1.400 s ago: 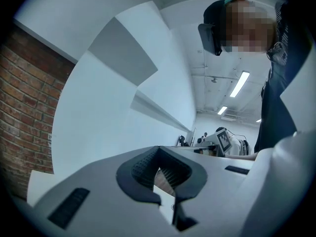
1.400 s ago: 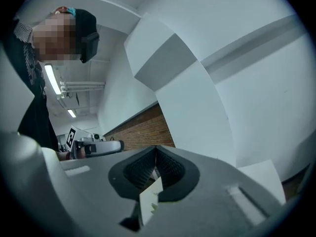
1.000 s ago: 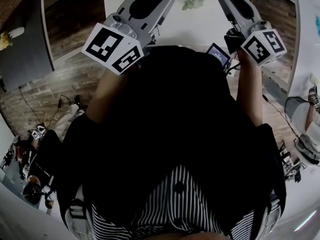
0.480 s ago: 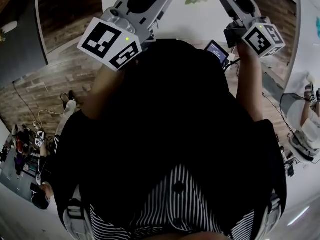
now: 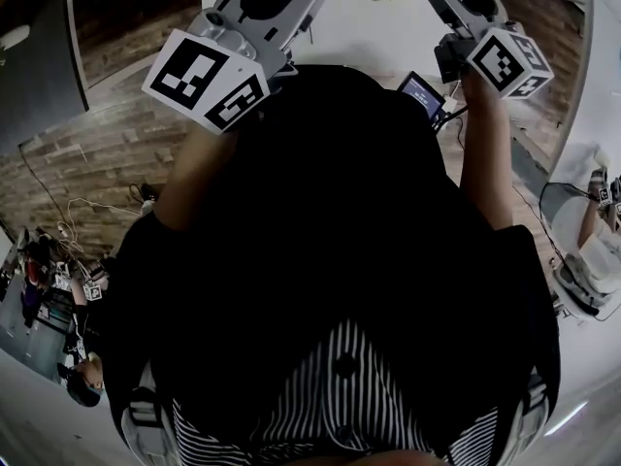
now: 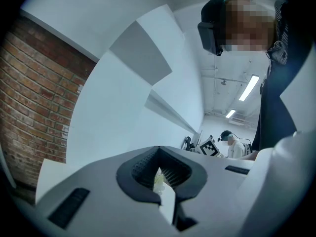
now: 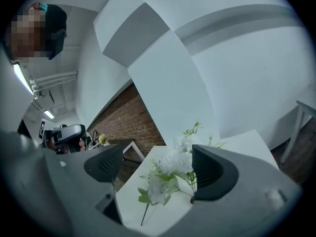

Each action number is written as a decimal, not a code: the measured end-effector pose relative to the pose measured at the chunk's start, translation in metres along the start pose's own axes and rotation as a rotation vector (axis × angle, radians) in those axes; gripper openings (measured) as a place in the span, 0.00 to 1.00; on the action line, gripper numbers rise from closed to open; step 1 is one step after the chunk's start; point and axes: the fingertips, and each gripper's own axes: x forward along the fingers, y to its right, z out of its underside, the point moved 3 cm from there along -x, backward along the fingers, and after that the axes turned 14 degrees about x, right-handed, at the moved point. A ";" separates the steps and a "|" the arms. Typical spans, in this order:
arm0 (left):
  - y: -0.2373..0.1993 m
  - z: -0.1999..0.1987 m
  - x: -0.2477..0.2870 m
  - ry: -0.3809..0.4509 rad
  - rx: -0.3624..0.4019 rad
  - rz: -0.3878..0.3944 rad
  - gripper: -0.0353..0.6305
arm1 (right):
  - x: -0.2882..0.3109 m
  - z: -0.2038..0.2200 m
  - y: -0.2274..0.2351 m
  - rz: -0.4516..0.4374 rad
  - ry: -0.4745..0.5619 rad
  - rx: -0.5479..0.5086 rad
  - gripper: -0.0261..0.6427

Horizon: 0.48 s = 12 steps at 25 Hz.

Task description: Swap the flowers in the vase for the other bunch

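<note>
Left gripper [image 6: 159, 171]: jaws pressed together, and only a pale sliver shows through the slit.
Right gripper [image 7: 158, 169]: jaws have just been opening and now stand spread wide, pads touching nothing.
White flowers [image 7: 170, 164]: lying on the desk [image 7: 244, 139], framed between the right jaws, just beyond them.
Meaning: the bunch lies loose and needs a fresh grip. No vase is in view.

White table [image 5: 359, 27]; brick wall [image 6: 29, 98] behind.
</note>
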 end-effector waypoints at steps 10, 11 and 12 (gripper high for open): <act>-0.010 0.017 -0.029 0.018 -0.029 -0.070 0.06 | 0.033 0.042 0.028 0.071 -0.172 0.061 0.75; -0.012 0.018 -0.032 0.017 -0.030 -0.081 0.06 | 0.037 0.047 0.034 0.095 -0.191 0.064 0.75; -0.014 0.020 -0.035 0.017 -0.032 -0.091 0.06 | 0.041 0.051 0.039 0.118 -0.208 0.066 0.75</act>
